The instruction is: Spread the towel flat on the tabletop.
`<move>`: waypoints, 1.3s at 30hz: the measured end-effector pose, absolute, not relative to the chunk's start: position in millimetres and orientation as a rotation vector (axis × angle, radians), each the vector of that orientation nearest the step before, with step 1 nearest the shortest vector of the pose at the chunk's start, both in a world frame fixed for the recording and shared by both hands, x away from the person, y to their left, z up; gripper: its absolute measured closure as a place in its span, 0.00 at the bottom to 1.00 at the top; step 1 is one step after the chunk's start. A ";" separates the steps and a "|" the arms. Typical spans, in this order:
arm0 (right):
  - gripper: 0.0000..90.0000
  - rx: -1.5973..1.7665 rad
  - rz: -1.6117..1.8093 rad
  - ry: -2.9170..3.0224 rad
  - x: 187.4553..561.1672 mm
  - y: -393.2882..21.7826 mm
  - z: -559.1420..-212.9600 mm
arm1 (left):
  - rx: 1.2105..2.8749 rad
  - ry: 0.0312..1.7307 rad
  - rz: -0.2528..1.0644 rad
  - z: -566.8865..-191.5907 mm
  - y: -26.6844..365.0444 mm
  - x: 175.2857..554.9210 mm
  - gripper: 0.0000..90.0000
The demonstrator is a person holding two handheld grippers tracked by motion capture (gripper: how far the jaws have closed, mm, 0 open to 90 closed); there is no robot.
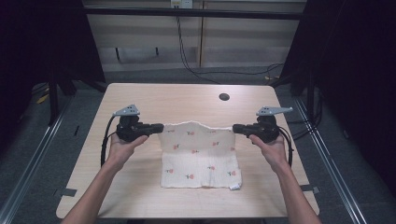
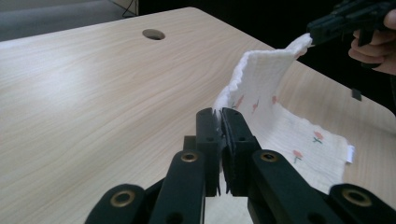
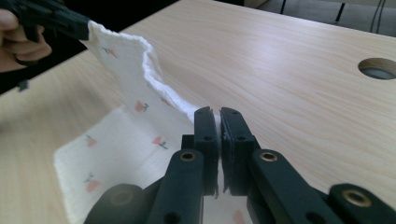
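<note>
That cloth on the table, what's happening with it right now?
A person holds a gripper in each hand. The left gripper and the right gripper are each shut on one far corner of the white flower-print cloth. The far edge is lifted off the wooden table and stretched between them, while the near part lies flat on the tabletop. It looks like the start of a fold, though that is only a guess.

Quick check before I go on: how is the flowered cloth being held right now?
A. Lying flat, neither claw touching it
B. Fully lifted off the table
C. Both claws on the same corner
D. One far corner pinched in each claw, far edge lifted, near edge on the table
D: the left claw and right claw each pinch a far corner of the cloth, whose near edge rests on the table.
</note>
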State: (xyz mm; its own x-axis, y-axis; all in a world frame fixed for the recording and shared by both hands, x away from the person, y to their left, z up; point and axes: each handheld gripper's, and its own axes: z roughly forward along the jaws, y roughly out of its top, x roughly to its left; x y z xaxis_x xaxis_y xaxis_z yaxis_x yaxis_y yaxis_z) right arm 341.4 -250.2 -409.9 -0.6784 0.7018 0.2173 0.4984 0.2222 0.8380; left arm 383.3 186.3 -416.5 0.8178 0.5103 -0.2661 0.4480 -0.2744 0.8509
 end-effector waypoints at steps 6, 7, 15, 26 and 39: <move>0.95 1.148 1.374 2.278 357.7 -248.4 -421.6 | 1.922 0.742 0.068 -425.1 178.1 398.9 0.96; 0.95 1.153 1.366 2.279 361.1 -247.9 -423.9 | 1.922 0.744 0.068 -426.6 176.9 400.1 0.96; 0.91 1.215 1.311 2.269 380.2 -242.1 -437.6 | 1.918 0.835 0.095 -446.1 174.1 412.9 0.87; 0.71 1.210 1.288 2.256 373.1 -245.8 -436.9 | 1.961 0.775 0.048 -446.5 178.4 393.7 0.73; 0.66 1.127 1.202 2.440 308.8 -233.5 -466.2 | 2.102 0.658 -0.039 -462.6 168.4 333.0 0.67</move>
State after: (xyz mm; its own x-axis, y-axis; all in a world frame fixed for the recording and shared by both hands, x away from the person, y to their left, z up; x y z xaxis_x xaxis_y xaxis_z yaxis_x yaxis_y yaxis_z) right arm 308.8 -233.5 -466.2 -0.6903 0.7085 0.1466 0.5481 0.3798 0.7452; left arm 333.0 168.4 -462.6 0.8574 0.4394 -0.2681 0.4679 -0.4485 0.7615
